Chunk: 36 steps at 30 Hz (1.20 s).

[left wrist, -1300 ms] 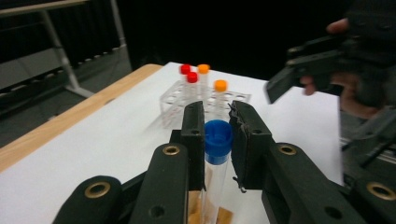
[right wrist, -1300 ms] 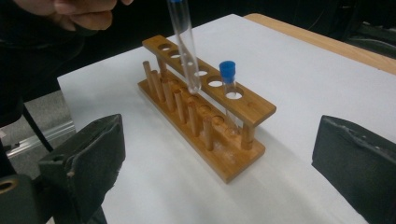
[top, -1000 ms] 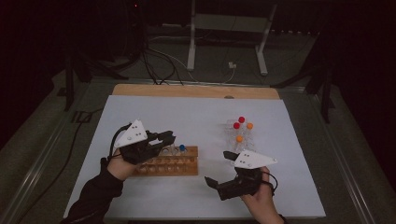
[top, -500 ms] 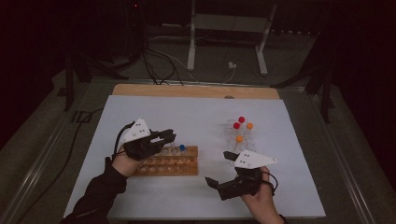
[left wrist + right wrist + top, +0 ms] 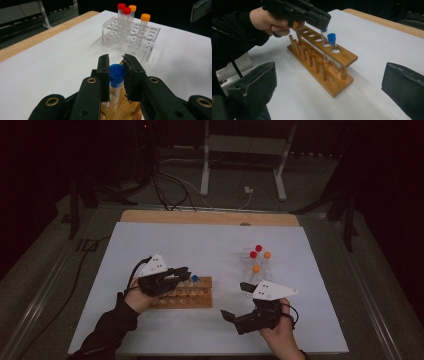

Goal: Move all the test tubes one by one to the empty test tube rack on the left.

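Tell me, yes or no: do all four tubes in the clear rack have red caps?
No. In the left gripper view the clear rack holds two red-capped tubes and two orange-capped tubes.

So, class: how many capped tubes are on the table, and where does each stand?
6. Two red-capped tubes and two orange-capped tubes stand in the clear rack; two blue-capped tubes are at the wooden rack, one between the left gripper jaws.

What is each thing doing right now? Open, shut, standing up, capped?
Left claw: shut on the blue-capped tube.
Right claw: wide open, holding nothing.
Blue-capped tube: capped, sitting in the wooden rack.
Wooden rack: upright, most holes empty.
Clear rack: upright, holding four capped tubes.
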Available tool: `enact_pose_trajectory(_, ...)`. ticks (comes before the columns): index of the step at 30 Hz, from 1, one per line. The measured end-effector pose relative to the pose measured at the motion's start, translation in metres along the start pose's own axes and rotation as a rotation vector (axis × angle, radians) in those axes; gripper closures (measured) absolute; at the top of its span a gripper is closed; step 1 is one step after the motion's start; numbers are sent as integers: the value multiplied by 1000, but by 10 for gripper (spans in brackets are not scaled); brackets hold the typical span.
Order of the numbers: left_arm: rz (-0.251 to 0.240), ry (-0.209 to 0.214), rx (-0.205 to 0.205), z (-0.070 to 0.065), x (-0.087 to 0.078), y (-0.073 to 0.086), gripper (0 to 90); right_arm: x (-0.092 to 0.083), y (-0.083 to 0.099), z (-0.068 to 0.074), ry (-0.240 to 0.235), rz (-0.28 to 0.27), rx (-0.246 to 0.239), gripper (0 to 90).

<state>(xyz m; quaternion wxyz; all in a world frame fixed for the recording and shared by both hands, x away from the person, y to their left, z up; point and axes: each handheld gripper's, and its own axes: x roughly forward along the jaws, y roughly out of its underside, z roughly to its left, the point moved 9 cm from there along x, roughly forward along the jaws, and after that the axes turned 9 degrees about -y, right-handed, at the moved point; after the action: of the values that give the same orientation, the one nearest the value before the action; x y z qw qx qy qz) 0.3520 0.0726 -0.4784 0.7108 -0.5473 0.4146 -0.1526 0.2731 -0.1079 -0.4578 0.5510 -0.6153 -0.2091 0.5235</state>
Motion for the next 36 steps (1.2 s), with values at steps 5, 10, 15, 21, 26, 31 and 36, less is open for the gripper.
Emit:
enact_pose_trajectory(5, 16, -1, 5, -1, 2, 5, 775, 0, 0, 0, -4, 0, 3, 0)
enact_pose_trajectory(10, 46, 5, 3, -1, 6, 11, 774, -1, -1, 0, -3, -1, 2, 0)
enact_pose_trajectory(15, 59, 4, 4, -1, 5, 11, 770, -2, -2, 0, -7, -6, 7, 0)
enact_pose_trajectory(21, 14, 59, -19, 0, -7, 4, 543, -15, -11, -9, 16, -39, 5, 0)
enact_pose_trajectory(26, -36, 74, -45, -2, -22, -8, 212, -38, -19, -39, 101, -90, -35, 0)
enact_pose_trajectory(31, -47, 104, -26, -14, -31, -14, 57, -52, -7, -77, 246, -51, 53, 0)
enact_pose_trajectory(36, -42, 137, -11, -26, -35, -16, 25, -48, 12, -104, 291, -15, 154, 32)
